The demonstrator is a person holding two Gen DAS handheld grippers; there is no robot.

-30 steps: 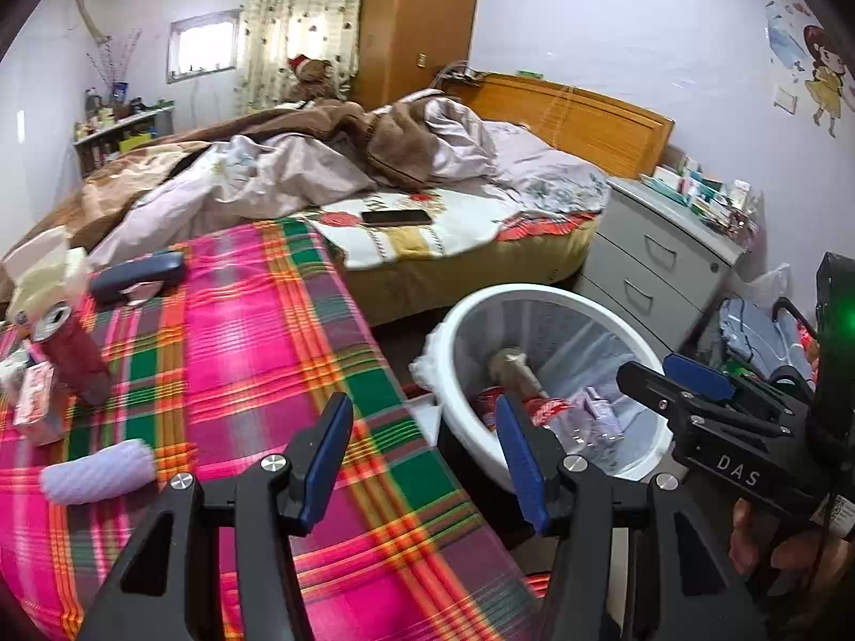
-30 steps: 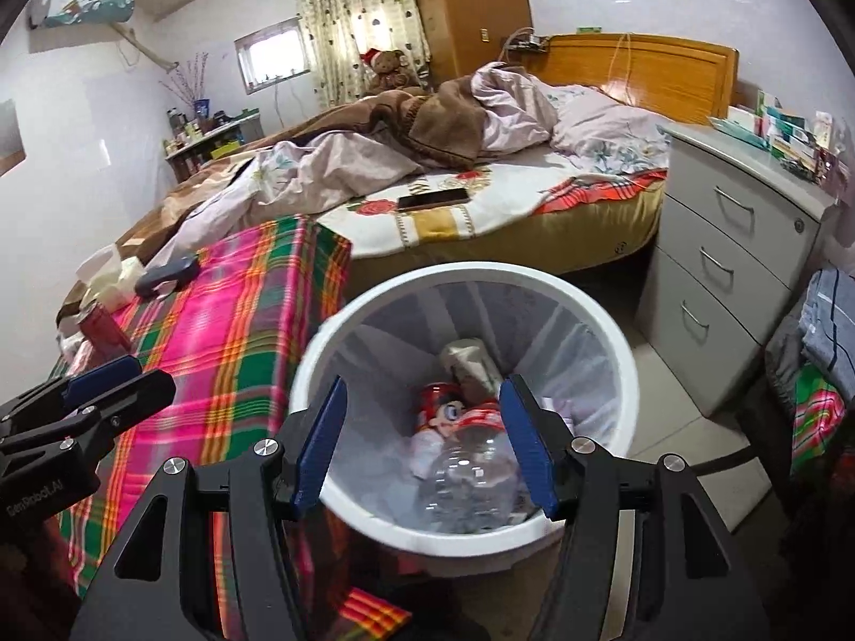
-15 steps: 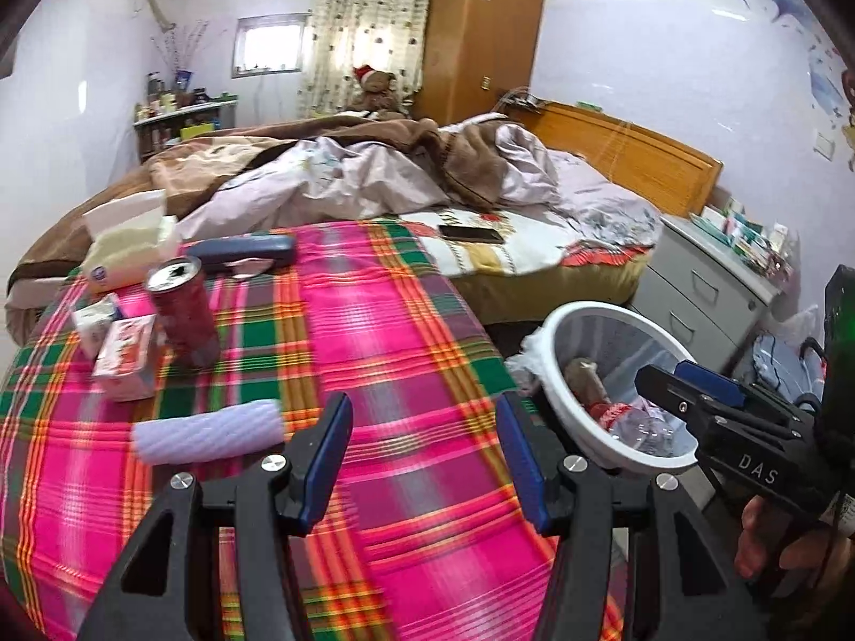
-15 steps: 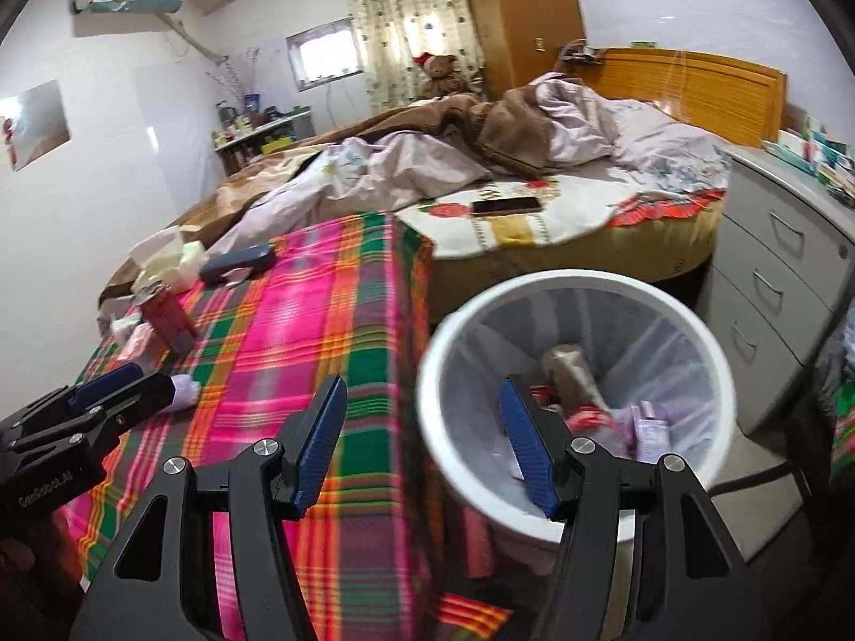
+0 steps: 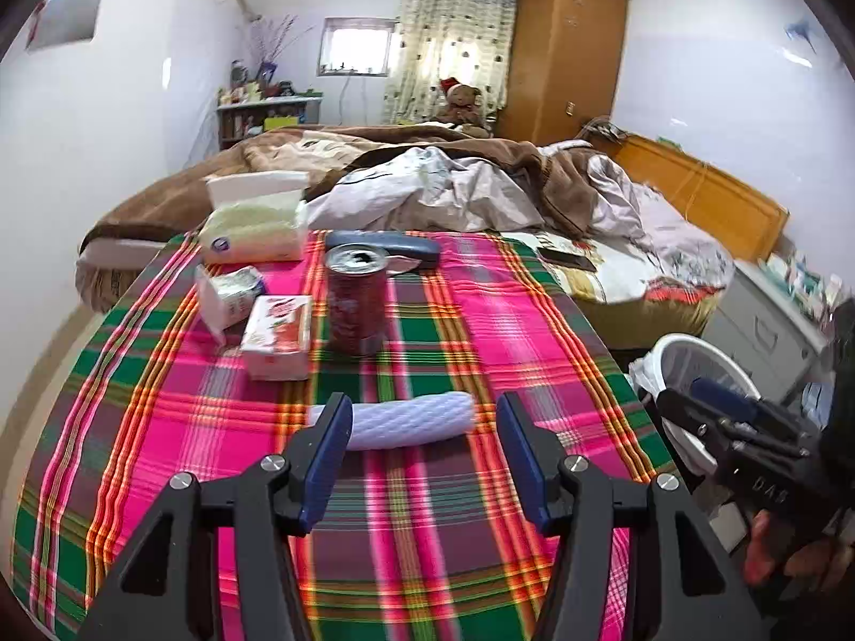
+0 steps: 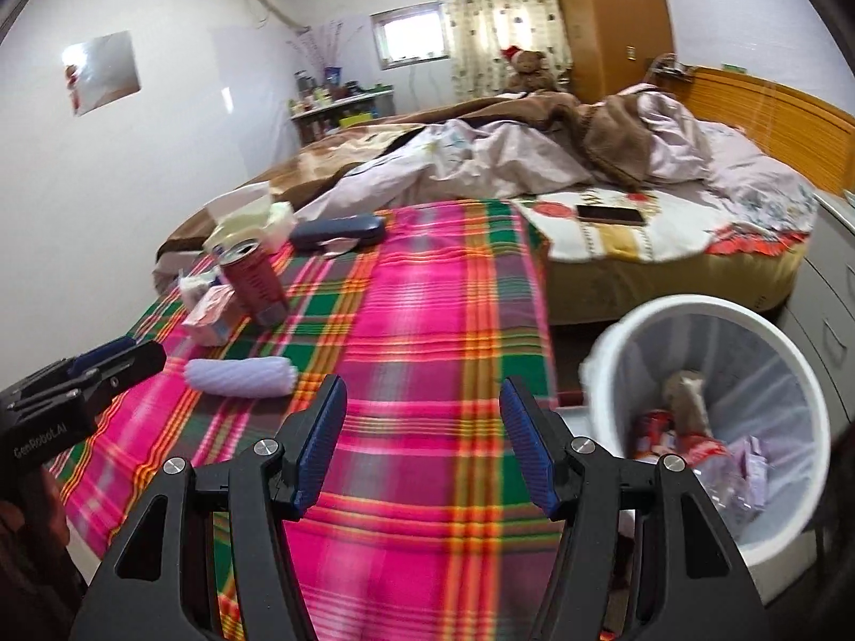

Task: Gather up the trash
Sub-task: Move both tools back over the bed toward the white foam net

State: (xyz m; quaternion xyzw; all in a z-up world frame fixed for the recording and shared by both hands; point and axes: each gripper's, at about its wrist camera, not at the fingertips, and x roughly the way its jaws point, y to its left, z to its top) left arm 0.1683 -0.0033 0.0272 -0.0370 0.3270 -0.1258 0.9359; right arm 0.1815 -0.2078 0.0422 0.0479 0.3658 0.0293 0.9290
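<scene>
Over the plaid cloth (image 5: 454, 331), empty grippers

Both views bright, daylit; light comes thru far window (image 5: 357, 46) and lit curtain (image 5: 451, 37), window blown out white. Walls evenly lit, shadows soft. Motion blur smears the plaid cloth (image 6: 427, 352) near the lens and the bin rim (image 6: 694, 315) at right. Strong fisheye bend w/ black vignette at corners. Tissue pack (image 5: 256, 224) soft, slightly smeared.
</scene>
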